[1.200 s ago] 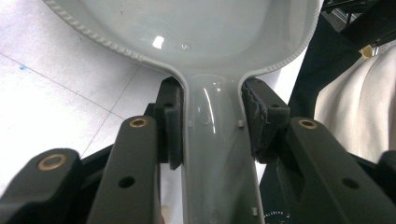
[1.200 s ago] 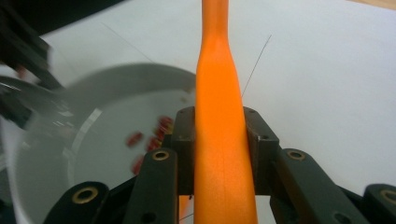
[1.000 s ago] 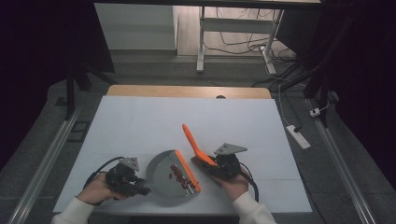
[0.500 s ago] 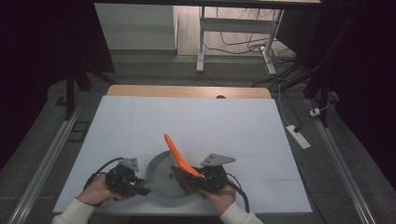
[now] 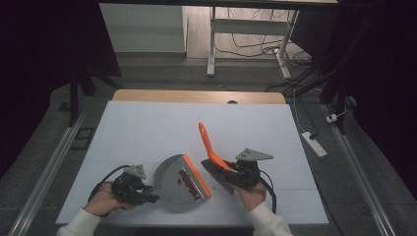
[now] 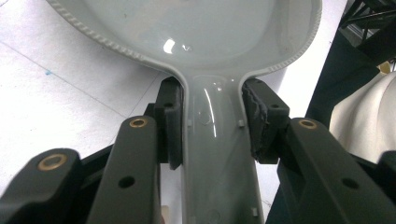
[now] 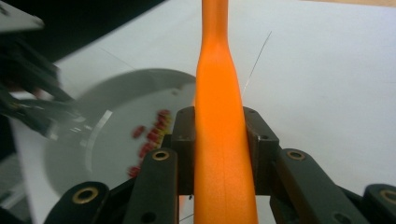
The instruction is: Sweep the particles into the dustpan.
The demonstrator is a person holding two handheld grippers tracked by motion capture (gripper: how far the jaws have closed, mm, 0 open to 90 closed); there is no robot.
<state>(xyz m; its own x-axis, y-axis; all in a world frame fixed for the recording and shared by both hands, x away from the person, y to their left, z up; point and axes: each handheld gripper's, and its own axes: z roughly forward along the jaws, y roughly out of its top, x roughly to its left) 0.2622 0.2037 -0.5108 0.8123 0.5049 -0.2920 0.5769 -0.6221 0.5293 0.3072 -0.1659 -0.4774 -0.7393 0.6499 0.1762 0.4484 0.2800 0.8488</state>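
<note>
i'm looking down at a white table [image 5: 147,132] in a dark room. in the high view my left gripper [image 5: 147,196] is clamping the handle of a grey dustpan [image 5: 172,184], which is lying near the front edge with its orange lip facing right and small red bits [image 5: 189,178] inside. my right gripper [image 5: 227,173] is gripping an orange brush [image 5: 209,145], handle pointing up and away.

in the left gripper view both jaws are pressing the dustpan's handle [image 6: 215,154].

in the right gripper view the jaws are squeezing the brush handle [image 7: 222,135], which is running straight ahead.
</note>
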